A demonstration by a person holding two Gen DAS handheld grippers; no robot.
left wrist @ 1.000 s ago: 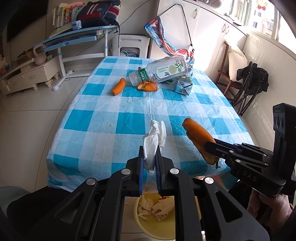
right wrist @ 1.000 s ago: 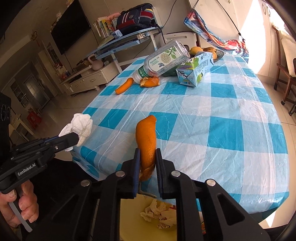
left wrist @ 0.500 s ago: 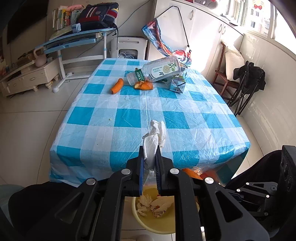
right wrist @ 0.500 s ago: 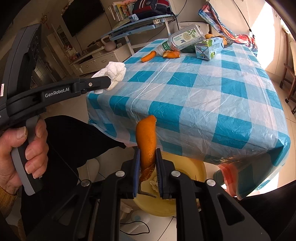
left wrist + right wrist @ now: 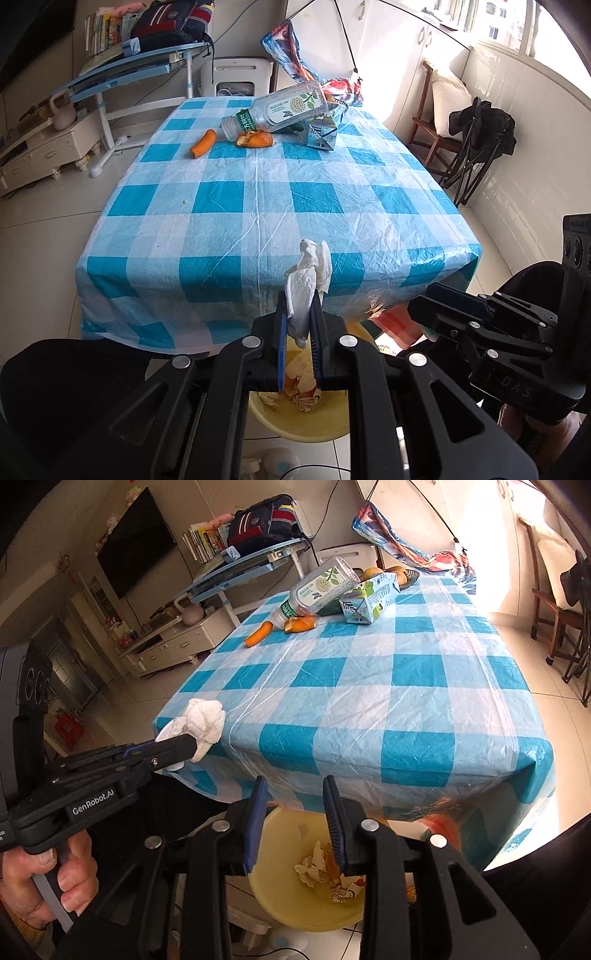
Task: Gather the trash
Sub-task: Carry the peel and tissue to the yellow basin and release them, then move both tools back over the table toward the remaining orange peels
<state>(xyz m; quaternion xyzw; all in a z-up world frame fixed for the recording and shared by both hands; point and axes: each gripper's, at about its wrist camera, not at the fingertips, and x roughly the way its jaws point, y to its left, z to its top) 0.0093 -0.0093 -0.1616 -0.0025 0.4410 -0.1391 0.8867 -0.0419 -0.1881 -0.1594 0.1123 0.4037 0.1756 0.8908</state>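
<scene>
White tissue (image 5: 308, 280) pinched in left gripper (image 5: 298, 334), above yellow bin (image 5: 291, 897) at 6 o'clock off the table (image 5: 369, 686) edge. Right gripper (image 5: 295, 823) jaws opening, nothing between them, over bin. Bottle (image 5: 284, 107), carton (image 5: 322, 131) at 12 o'clock.

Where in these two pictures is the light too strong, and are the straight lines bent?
Right wrist view: sunlight from the right burns out the floor beside the table and the far wall. Left wrist view: the light is more even, bright only at the window. Both views: fisheye bending, so the table edges curve and the corners go dark.
</scene>
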